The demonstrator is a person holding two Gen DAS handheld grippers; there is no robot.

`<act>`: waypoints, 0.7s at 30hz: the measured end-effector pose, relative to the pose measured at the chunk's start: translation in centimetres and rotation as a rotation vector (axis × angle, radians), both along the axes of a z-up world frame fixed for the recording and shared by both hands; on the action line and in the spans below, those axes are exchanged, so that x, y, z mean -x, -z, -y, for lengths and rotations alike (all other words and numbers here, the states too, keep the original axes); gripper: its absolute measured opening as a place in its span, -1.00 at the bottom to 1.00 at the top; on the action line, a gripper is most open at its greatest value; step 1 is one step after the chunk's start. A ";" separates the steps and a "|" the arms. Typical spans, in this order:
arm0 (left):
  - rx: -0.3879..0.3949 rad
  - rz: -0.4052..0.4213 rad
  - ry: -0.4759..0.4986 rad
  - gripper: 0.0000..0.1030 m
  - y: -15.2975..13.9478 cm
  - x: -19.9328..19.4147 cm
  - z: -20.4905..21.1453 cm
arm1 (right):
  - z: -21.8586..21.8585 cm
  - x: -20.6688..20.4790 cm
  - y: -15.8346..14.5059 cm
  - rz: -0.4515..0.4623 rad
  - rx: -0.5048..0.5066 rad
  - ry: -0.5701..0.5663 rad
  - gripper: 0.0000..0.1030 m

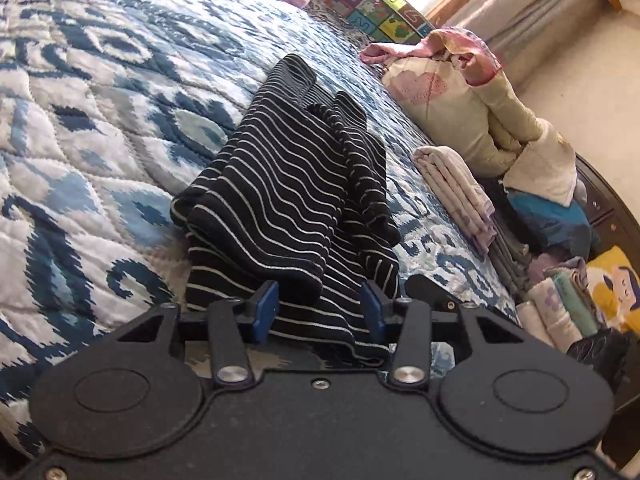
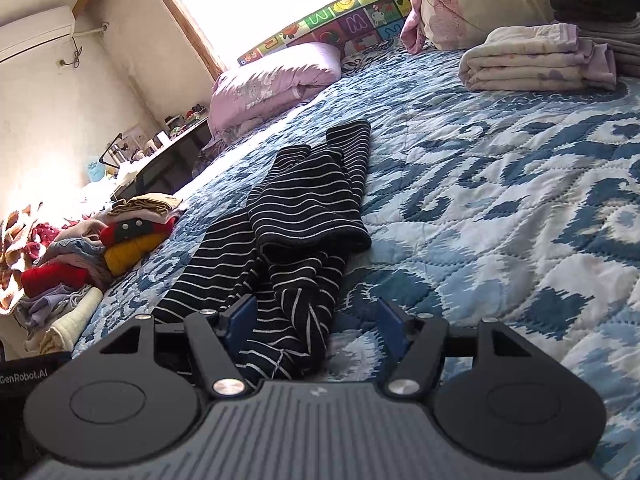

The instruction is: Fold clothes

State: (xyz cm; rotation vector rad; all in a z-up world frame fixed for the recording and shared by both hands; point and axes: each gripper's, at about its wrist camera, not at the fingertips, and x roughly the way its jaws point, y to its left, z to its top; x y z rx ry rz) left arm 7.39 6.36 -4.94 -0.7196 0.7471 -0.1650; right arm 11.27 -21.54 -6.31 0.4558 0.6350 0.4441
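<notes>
Nearest, the left gripper (image 1: 318, 306) stands partly open, the near hem of the black striped garment (image 1: 288, 184) lying between its blue pads; whether they pinch it I cannot tell. The right gripper (image 2: 316, 322) gapes wider, cloth touching only its 9 o'clock pad. The garment stretches toward 12 o'clock across the blue patterned quilt (image 2: 500, 200). Folded linens (image 2: 536, 60) sit at 1 o'clock.

bed: blue-white quilt (image 2: 500, 208) | window (image 2: 280, 0) (glaring daylight) | walls: beige | alphabet mat (image 2: 352, 20) behind pillow (image 2: 272, 84)
</notes>
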 end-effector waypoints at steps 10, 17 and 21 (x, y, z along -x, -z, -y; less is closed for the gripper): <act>-0.144 0.039 -0.034 -0.87 -3.0 -0.2 -0.2 | 0.8 -0.4 0.6 -0.035 -0.018 0.035 0.32; -0.236 0.118 -0.010 -0.88 -7.1 0.6 -5.3 | 0.8 -0.6 0.8 -0.047 -0.017 0.039 0.34; -0.326 0.164 0.019 -0.88 -9.7 1.1 -8.0 | 0.9 -0.6 0.9 -0.052 -0.020 0.041 0.35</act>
